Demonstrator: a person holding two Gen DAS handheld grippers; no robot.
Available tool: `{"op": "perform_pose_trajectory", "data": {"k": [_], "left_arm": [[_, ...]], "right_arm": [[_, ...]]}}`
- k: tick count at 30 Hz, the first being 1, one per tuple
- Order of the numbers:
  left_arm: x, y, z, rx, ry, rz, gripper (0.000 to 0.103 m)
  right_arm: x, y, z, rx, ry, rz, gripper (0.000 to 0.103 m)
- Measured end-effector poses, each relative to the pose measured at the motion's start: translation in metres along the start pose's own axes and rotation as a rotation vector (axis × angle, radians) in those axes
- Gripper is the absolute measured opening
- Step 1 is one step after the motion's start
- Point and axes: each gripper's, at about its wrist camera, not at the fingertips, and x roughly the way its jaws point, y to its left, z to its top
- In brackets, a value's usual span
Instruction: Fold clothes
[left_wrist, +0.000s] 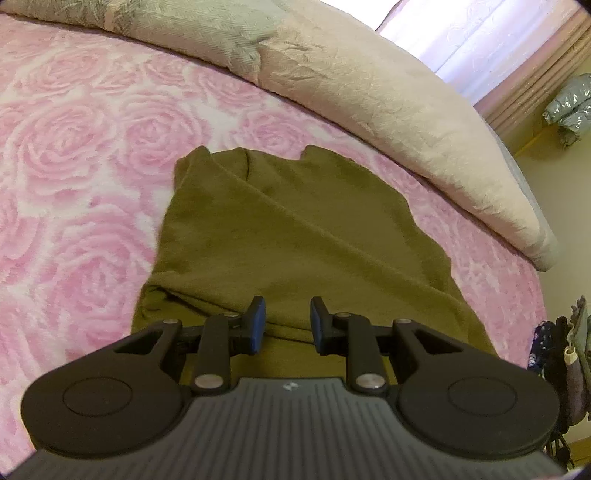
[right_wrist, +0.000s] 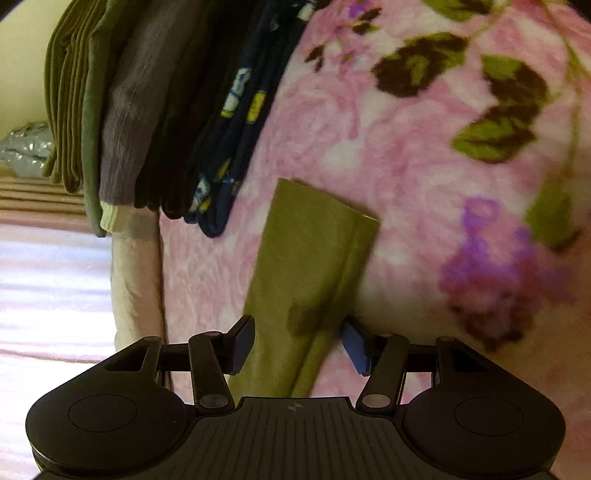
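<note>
Two black tongs hang over one olive-green knit garment (left_wrist: 295, 229) spread on the pink rose-patterned blanket (left_wrist: 74, 166). Left gripper (left_wrist: 288, 323), jaws parted, empty, sits above its near hem. Right gripper (right_wrist: 299, 345) stands spread astride a narrow folded part (right_wrist: 314, 258). Beyond, folded clothes (right_wrist: 155, 110) are stacked.

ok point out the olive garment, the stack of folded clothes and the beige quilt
olive garment (left_wrist: 295, 229), left wrist view, middle of the cloth
stack of folded clothes (right_wrist: 155, 110), right wrist view, grey layer's edge
beige quilt (left_wrist: 369, 85), left wrist view, upper face
</note>
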Motion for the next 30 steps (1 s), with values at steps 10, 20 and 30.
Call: {"op": "perform_pose_trajectory", "data": {"k": [10, 20, 30], "left_arm": [[-0.014, 0.019, 0.001, -0.078, -0.02, 0.0, 0.02], [-0.046, 0.057, 0.0, -0.211, -0.08, -0.005, 0.02], [-0.062, 0.093, -0.007, -0.289, -0.105, 0.002, 0.023]], "right_arm": [[0.025, 0.095, -0.02, -0.447, -0.001, -0.134, 0.008], [-0.007, 0.254, -0.297, -1.294, 0.156, 0.39, 0.005], [0.002, 0.172, -0.485, -1.819, 0.561, 0.298, 0.091]]}}
